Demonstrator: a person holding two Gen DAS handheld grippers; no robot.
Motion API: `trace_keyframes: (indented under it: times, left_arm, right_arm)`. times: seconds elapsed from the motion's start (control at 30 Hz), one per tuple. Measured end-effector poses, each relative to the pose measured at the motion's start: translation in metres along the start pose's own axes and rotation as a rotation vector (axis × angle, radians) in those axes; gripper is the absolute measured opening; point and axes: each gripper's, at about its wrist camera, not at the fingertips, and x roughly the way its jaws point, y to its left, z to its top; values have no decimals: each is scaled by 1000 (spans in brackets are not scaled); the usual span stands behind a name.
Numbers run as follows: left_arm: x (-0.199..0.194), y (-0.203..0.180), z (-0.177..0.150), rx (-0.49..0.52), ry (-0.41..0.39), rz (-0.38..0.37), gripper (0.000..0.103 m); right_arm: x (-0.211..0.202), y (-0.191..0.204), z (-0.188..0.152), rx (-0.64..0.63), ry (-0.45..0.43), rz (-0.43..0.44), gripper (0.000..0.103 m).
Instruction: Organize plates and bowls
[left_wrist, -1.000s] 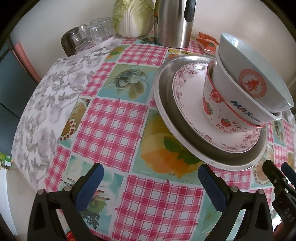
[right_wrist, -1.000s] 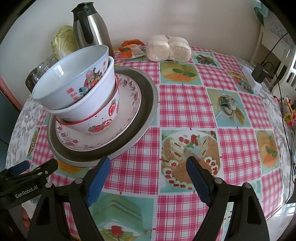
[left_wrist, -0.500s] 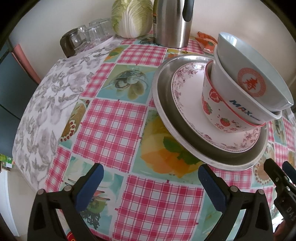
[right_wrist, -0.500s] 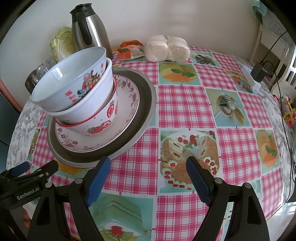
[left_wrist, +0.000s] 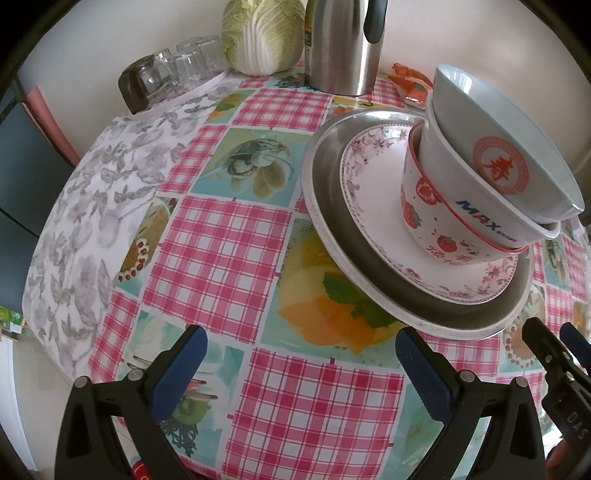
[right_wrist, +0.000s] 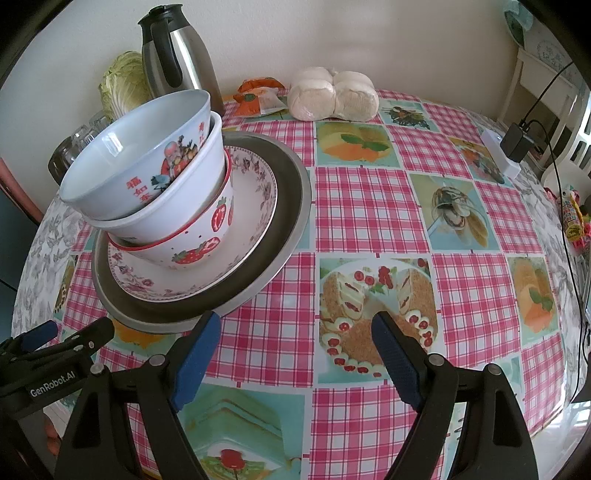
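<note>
Left gripper (left_wrist: 301, 360) and right gripper (right_wrist: 295, 341) hover wide open, holding nothing, above the table (right_wrist: 376, 214). Just beyond them sits a metal tray (right_wrist: 291, 206) bearing a floral plate (right_wrist: 255, 206) and three nested bowls (right_wrist: 155, 184); behind, a flask (right_wrist: 177, 62) and cabbage (left_wrist: 260, 35)

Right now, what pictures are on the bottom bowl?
Red strawberries on the bottom bowl, clearest from the right wrist.

- Left gripper (left_wrist: 301, 360): black plastic frame, blue finger pads (left_wrist: 179, 373), silver screws.
- Right gripper (right_wrist: 295, 350): the same black frame and blue pads.
- White "GenRobot.AI" lettering on the left gripper's side.
</note>
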Motion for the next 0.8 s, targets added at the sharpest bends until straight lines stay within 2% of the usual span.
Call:
trace_keyframes:
  times: [0.53,0.8]
  left_arm:
    - [3,6,2,-45,15,-31,103]
    - [-5,1,1,-22,-16,-34,103]
  right_arm:
    - [0,0,-1,-1,1,0,84]
    - [0,0,-1,0,1,0,84]
